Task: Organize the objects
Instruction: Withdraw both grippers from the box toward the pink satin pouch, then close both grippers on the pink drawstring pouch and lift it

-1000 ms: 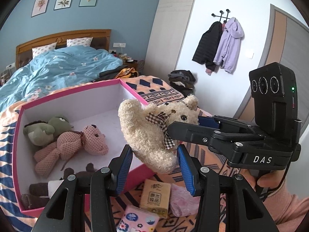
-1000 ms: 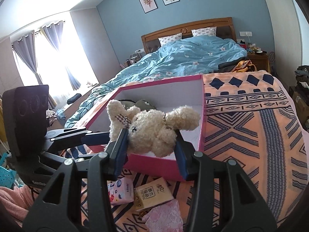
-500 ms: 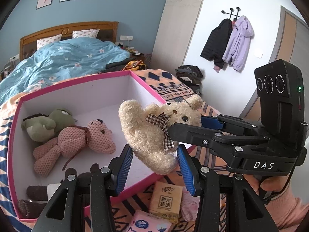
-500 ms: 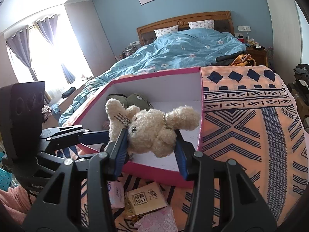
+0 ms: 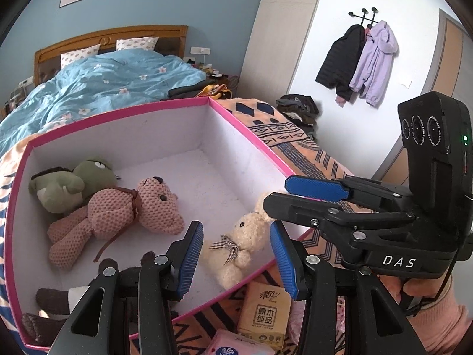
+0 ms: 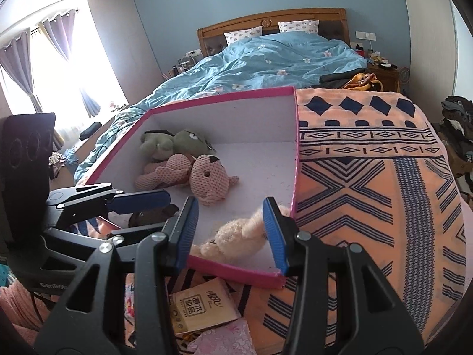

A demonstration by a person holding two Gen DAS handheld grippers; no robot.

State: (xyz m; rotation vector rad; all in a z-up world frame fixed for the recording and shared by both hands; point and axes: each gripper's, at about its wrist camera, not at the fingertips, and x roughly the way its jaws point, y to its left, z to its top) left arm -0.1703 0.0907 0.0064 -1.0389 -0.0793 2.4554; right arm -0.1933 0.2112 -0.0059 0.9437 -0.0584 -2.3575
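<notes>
Cream bear (image 5: 241,247) lies in pink box (image 5: 245,124); right gripper (image 6: 233,233) and left gripper (image 5: 238,261) gape empty. Next, probably: tissue packs (image 5: 264,310).

Bright, even daylight enters through the window (image 6: 44,68), which is blown out to white. Shadows are soft. Both fisheye views bend strongly at dark-vignetted edges; focus is sharp.

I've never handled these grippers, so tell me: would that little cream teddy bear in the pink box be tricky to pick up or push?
Probably easy. The cream teddy bear looks curly and plush, so the pads should grip rather than slip. It lies slumped in the pink box, limbs splayed, so likely floppy and light. Pushed, it would probably drag, not roll.
</notes>
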